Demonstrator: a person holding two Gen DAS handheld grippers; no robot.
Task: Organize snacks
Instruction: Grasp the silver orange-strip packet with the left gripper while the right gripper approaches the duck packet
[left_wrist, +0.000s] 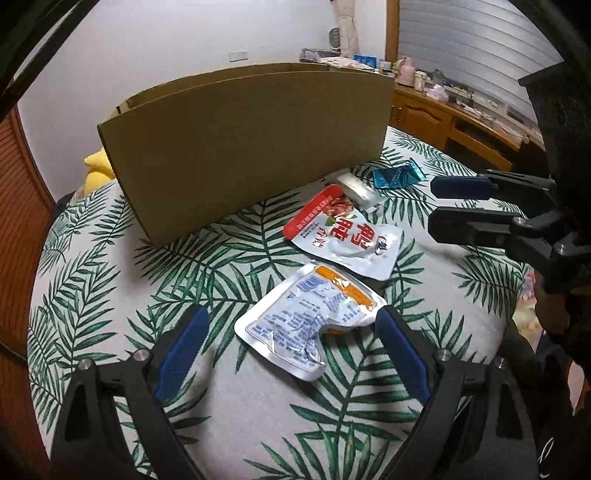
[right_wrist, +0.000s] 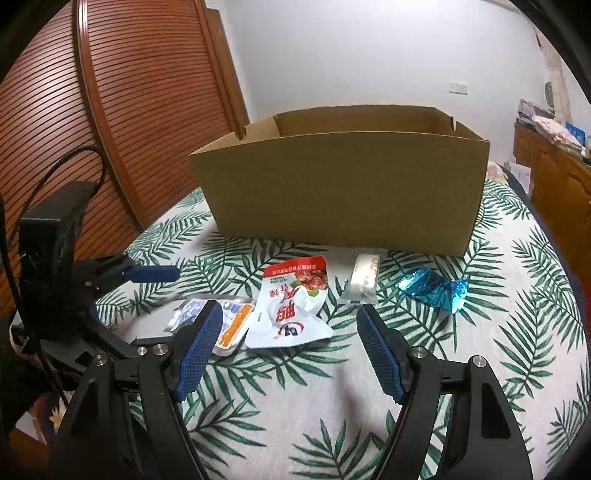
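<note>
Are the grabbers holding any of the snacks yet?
No. The left gripper and the right gripper are both open and holding nothing.

Matt cardboard box (right_wrist: 343, 192); glossy foil packets (left_wrist: 306, 325); shiny blue wrapper (right_wrist: 436, 290); printed cloth (right_wrist: 295, 406); slatted wood door (right_wrist: 129, 110).

A cloth with a green palm-leaf print (left_wrist: 92, 280) covers the surface beneath and ahead of the fingers. A yellow soft object (left_wrist: 98, 168) lies far ahead and to the left of the fingers, at the edge of the cloth. A slatted reddish wooden door (right_wrist: 122, 110) stands ahead and to the left. A white wall (right_wrist: 369, 55) carrying a white switch plate (right_wrist: 458, 88) stands far ahead. A wooden cabinet (left_wrist: 443, 122) with small items on its top stands ahead and to the right.
</note>
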